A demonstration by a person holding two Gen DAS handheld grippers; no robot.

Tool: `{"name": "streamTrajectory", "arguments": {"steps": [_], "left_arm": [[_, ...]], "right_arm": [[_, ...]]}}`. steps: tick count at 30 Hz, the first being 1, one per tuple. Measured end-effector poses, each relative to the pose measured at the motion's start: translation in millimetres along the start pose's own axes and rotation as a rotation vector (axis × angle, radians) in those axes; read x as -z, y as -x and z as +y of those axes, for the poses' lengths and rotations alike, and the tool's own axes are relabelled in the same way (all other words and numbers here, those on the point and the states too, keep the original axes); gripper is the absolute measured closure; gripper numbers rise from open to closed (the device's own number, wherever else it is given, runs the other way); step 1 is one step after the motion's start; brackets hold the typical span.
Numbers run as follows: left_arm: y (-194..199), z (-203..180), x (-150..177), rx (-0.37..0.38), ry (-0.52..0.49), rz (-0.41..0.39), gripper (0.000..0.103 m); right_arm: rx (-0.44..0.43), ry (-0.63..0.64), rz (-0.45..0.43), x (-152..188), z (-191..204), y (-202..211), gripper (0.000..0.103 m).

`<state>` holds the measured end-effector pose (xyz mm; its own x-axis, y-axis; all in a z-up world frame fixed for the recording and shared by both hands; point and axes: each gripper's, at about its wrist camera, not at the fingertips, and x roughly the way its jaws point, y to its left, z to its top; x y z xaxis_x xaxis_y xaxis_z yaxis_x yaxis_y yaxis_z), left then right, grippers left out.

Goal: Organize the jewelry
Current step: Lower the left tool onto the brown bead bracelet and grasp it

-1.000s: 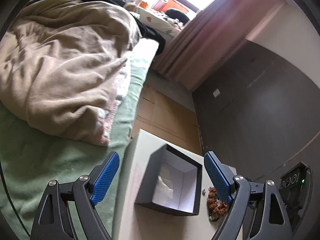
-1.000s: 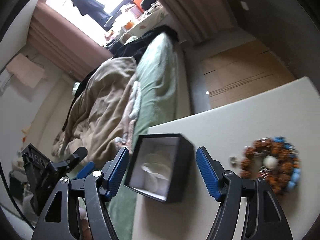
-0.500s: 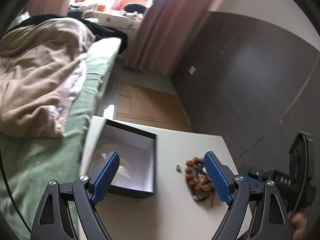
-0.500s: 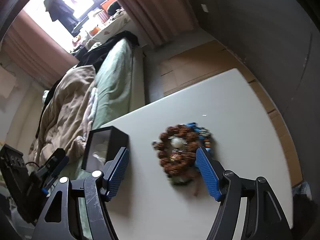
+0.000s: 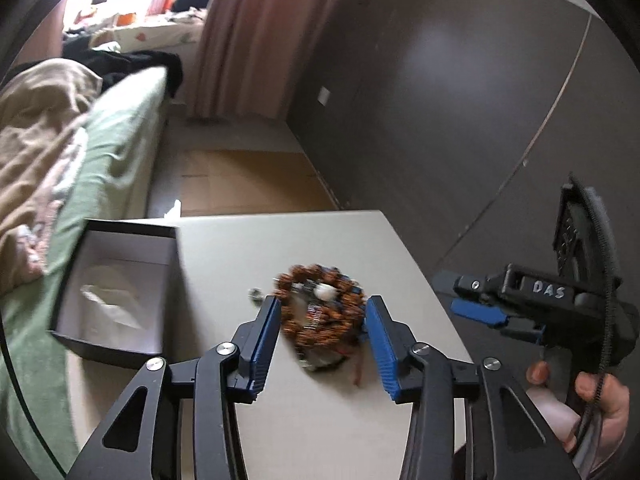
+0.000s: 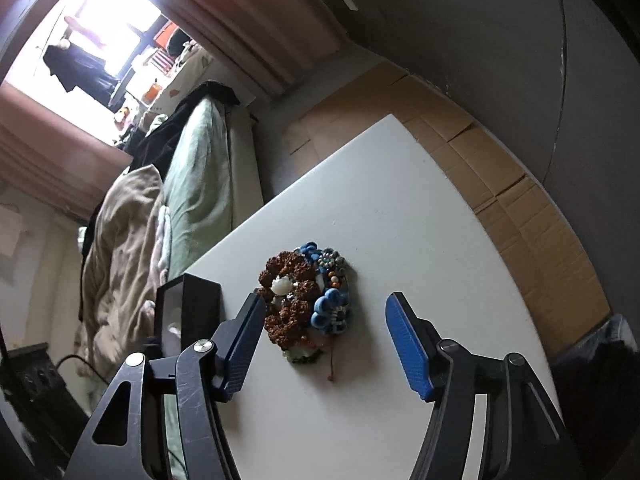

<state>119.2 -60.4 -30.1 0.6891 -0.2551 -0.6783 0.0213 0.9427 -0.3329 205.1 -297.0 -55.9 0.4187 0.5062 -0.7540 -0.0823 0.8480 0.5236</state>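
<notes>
Left wrist view, near first: left gripper (image 5: 326,338) w/ jaws partly apart, blue pads either side of the jewelry pile (image 5: 322,312), not touching it as far as can be told; nothing gripped. Pile = brown bead bracelets w/ a white bead on top, some blue bits at its 3 o'clock edge, a red thread trailing toward 6 o'clock. It lies on the white table (image 5: 320,420), about mid-tabletop. A tiny silver piece (image 5: 254,293) sits just beside the pile at 9–10 o'clock; too small to identify. At 9 o'clock of the pile, near the table's left edge, the open black box (image 5: 116,280), white inside w/ crumpled white paper. At 3 o'clock, off the table edge, the right gripper (image 5: 478,312) held by the right hand (image 5: 580,408); seen side-on there.

Right wrist view: right gripper (image 6: 326,346) jaws wide apart, empty. Jewelry pile (image 6: 306,300) just past the tips, closer to the left pad, at 11–12 o'clock from gripper centre; blue flower-like pieces on its right side, brown beads left. Black box (image 6: 188,312) at 9 o'clock of the pile, seen from its side.

Farther: cardboard sheets (image 6: 460,152) on floor beyond the table at 1 o'clock, bed (image 6: 200,176) w/ green sheet + beige blanket (image 6: 124,248) at 10 o'clock, pink-brown curtain (image 6: 248,28) and bright window (image 6: 100,28) at 11 o'clock, dark wall (image 5: 440,100) on the right.
</notes>
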Motion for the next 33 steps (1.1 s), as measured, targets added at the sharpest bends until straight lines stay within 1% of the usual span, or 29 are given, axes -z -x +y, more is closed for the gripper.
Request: {"name": "streamTrajectory", "arguments": {"steps": [4,7,9,13,20,23,26,29,30,32,33], "left_arm": [[-26,-13,-2,-0.006,-0.012,0.056,0.071],[-38,-24,0,-0.009,-0.035,0.082,0.076],[-47,-31,-1,-0.014,-0.052,0.098,0.076],[-67,-39,-4,-0.027,-0.070,0.137,0.081],[-99,-44,3,-0.096,-0.098,0.191,0.081],[-104,-45,6,-0.120,-0.115,0.186,0.081],[-105,-41,9,-0.129,-0.100,0.185,0.081],[-107,-44,10,-0.150,-0.135,0.193,0.081],[-108,-43,10,-0.143,-0.135,0.196,0.080],[-110,-39,9,-0.130,-0.132,0.211,0.074],[-114,-36,9,-0.127,-0.127,0.241,0.069]], "right_arm": [[-0.008,-0.033,-0.006,-6,-14,8,0.039],[-0.010,-0.059,-0.011,-9,-24,13,0.039],[-0.016,-0.076,-0.016,-12,-31,18,0.039],[-0.026,-0.091,0.003,-14,-37,16,0.039],[-0.044,-0.145,0.013,-17,-51,18,0.039],[-0.052,-0.145,0.010,-18,-50,19,0.039],[-0.050,-0.138,0.013,-19,-49,19,0.039],[-0.053,-0.139,0.022,-19,-49,15,0.039],[-0.053,-0.138,0.023,-19,-48,15,0.039],[-0.053,-0.138,0.027,-19,-47,13,0.039],[-0.053,-0.136,0.029,-19,-45,12,0.039]]}}
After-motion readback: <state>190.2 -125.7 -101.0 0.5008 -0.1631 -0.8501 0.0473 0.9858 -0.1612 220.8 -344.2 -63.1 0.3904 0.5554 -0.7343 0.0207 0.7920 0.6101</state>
